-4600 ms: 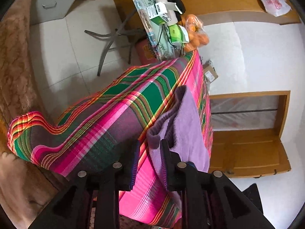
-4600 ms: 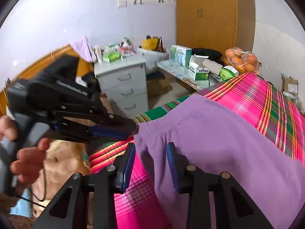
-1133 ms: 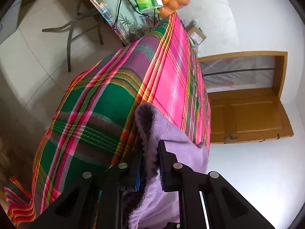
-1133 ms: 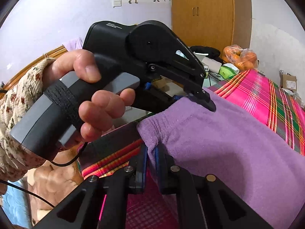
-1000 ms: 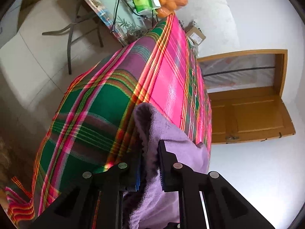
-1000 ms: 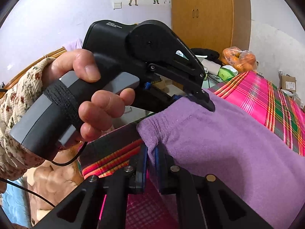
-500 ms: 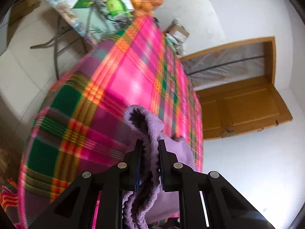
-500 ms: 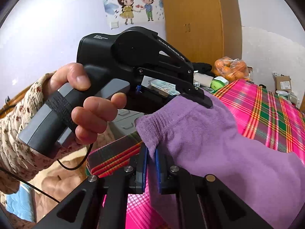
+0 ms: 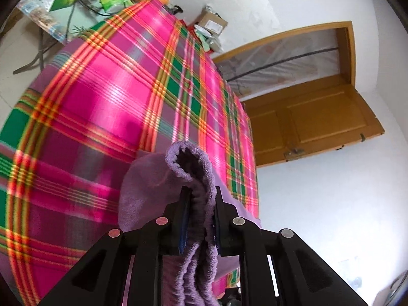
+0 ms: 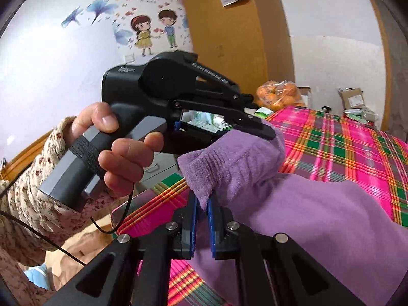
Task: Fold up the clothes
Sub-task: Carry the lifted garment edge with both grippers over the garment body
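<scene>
A purple fleece garment (image 10: 293, 209) lies over a table draped in a pink and green plaid cloth (image 9: 107, 97). My left gripper (image 9: 201, 199) is shut on a bunched, ribbed edge of the purple garment (image 9: 193, 168), lifted above the cloth. My right gripper (image 10: 201, 204) is shut on another corner of the same edge. In the right wrist view the left gripper (image 10: 257, 127), held by a hand (image 10: 119, 150) in a floral sleeve, pinches the garment just above and behind my right fingers. The two grips sit close together.
A side table (image 9: 58, 7) beyond the plaid cloth holds green and white boxes and a bag of oranges (image 10: 278, 94). A wooden door (image 9: 313, 122) stands to the right, a wooden wardrobe (image 10: 229, 40) behind. Cardboard boxes (image 10: 354, 99) sit by the wall.
Both grippers closed on the purple garment's edge and then lifted it up and forward over the plaid cloth. The left gripper now sits higher, with the edge folding over.
</scene>
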Tool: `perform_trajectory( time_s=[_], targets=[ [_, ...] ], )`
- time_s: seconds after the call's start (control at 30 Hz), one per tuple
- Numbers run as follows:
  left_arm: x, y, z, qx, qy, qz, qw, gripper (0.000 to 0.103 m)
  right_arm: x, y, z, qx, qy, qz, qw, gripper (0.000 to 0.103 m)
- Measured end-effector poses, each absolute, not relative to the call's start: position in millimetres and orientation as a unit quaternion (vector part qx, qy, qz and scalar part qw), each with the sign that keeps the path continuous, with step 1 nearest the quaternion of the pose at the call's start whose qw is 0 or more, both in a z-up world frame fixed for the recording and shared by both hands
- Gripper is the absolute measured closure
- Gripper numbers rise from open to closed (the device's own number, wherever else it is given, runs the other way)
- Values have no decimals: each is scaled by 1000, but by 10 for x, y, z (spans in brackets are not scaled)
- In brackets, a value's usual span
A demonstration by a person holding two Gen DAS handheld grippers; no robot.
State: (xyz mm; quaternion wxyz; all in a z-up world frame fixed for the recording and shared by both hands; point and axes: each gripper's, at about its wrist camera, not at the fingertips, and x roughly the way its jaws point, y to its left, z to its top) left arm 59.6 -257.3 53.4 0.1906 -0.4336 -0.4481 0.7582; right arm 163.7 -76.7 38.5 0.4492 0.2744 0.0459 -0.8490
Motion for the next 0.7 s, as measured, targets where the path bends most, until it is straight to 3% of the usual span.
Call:
perform_trajectory(
  time_s=[0.7],
  targets=[
    [195, -1732, 562, -472, -424, 728, 259, 87, 1553, 98, 462, 286, -13, -888, 360, 95]
  ],
)
